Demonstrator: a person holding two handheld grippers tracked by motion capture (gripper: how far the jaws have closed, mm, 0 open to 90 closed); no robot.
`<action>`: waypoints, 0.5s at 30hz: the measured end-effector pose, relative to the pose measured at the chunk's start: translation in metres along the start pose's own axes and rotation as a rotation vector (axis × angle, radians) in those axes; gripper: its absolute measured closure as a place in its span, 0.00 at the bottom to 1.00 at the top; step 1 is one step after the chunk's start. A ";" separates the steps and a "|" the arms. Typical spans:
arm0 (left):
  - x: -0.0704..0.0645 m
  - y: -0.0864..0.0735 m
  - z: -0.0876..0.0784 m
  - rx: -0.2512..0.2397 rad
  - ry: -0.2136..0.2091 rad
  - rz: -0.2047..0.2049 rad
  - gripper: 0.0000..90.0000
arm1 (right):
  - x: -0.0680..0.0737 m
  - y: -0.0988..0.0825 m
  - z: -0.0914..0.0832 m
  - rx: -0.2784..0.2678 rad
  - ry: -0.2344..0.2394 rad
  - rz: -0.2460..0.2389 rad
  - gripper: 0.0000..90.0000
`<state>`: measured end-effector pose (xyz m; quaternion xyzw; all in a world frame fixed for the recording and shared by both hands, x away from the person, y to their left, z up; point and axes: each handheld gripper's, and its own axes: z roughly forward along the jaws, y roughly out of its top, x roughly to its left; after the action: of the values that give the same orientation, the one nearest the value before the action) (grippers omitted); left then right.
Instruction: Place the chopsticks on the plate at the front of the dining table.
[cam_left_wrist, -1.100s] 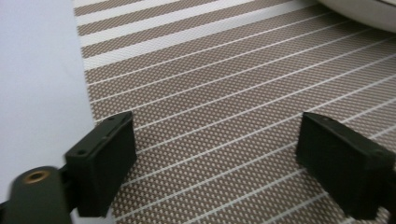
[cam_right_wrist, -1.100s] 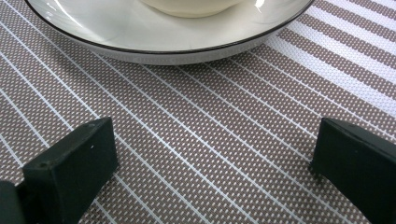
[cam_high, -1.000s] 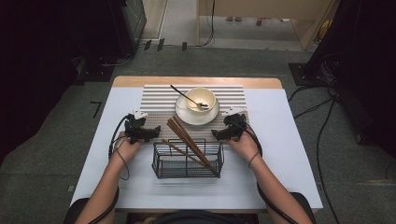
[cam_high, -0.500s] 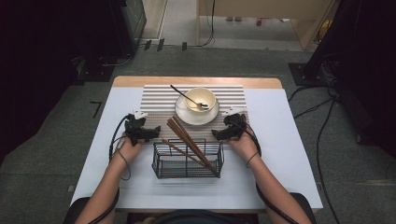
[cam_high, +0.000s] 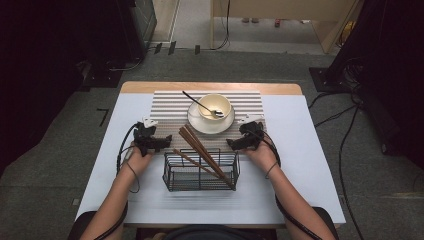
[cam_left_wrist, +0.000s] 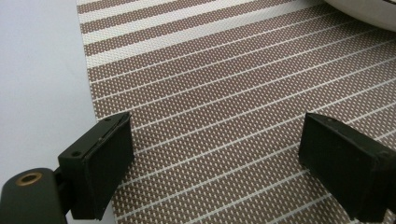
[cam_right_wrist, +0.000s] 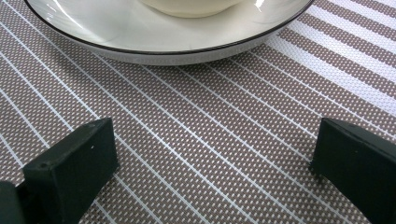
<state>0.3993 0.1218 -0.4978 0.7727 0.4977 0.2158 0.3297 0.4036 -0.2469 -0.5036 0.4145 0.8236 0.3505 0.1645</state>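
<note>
The left gripper (cam_high: 159, 142) is resting on the striped placemat (cam_high: 170, 107), and its jaws are standing wide apart with nothing between them; in the left gripper view only the woven mat (cam_left_wrist: 224, 116) is lying between the two black pads. The right gripper (cam_high: 236, 143) is lying on the other side of the mat, also wide open and empty, and in the right gripper view it is looking straight at the rim of the white plate (cam_right_wrist: 168, 39).

Between the two grippers, the brown chopsticks (cam_high: 202, 150) are leaning out of the wire basket (cam_high: 172, 175), with their upper ends pointing toward the plate (cam_high: 197, 122). The bowl (cam_high: 216, 106) is standing on this plate, and a spoon (cam_high: 200, 103) is lying in it with its handle reaching out to the left.

It seems that no grasp is begun yet; both hands are waiting beside the work. The next move probably calls for one gripper to turn toward the chopsticks and close on them near the free upper ends, without pushing the light basket.

The lower ends of the chopsticks are difficult to see behind the wires. It is also not sure how many sticks there are. The gripper views are cutting off the plate, and the inside of the bowl is hard to make out.
</note>
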 end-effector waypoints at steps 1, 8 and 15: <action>0.000 0.000 0.000 0.000 0.000 0.000 0.11 | 0.000 0.001 0.000 0.008 0.000 -0.003 0.00; 0.000 0.000 0.000 0.001 0.000 0.001 0.11 | 0.001 0.006 0.000 0.050 -0.003 0.003 0.00; 0.000 0.000 0.000 0.001 0.000 0.001 0.11 | 0.001 0.012 -0.006 0.027 0.062 0.045 0.16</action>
<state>0.3995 0.1219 -0.4977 0.7730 0.4974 0.2157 0.3294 0.4061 -0.2443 -0.4910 0.4242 0.8233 0.3556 0.1254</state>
